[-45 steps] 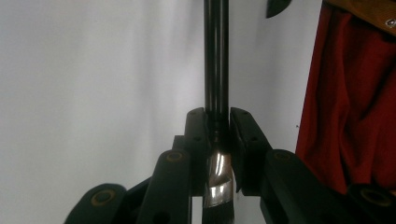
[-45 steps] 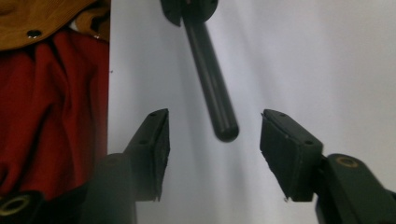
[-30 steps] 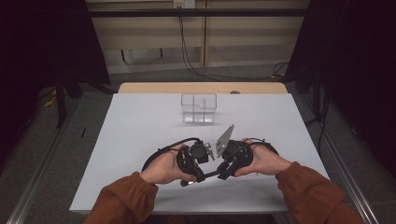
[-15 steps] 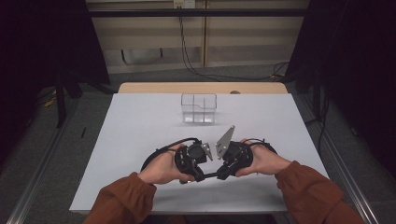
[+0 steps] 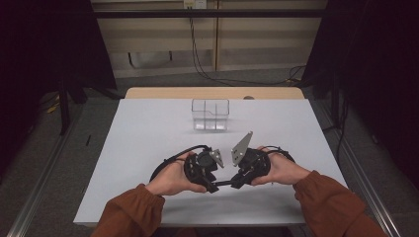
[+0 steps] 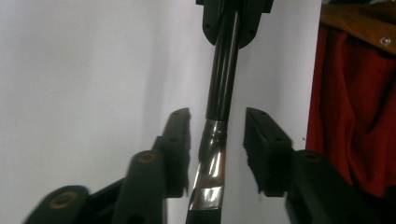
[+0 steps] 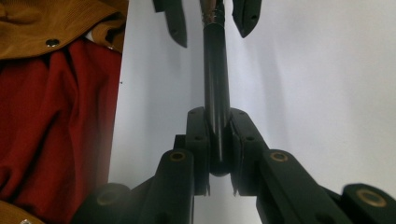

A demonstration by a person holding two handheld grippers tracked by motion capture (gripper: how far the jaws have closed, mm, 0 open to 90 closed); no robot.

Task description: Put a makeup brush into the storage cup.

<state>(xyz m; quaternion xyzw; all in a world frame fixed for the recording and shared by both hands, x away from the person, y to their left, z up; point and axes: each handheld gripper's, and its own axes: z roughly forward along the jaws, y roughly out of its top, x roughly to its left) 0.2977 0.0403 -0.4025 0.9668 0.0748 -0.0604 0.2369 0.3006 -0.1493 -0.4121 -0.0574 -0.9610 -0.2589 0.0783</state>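
Observation:
A slim black rod with a silver collar, like a brush handle, spans the gap between my two grippers above the front of the white table. My right gripper is shut on the rod's plain black end. My left gripper has just been opening its jaws. They now stand apart on either side of the silver collar without pressing it. In the high view the left gripper and the right gripper face each other tip to tip, with the rod between them.
A clear plastic box with compartments stands at the back middle of the table. A wooden strip runs behind the white surface. Red cloth hangs at the person's side of the table.
Both hands have kept their place at the front of the table. At this distance the high view shows no clear difference in the jaws.

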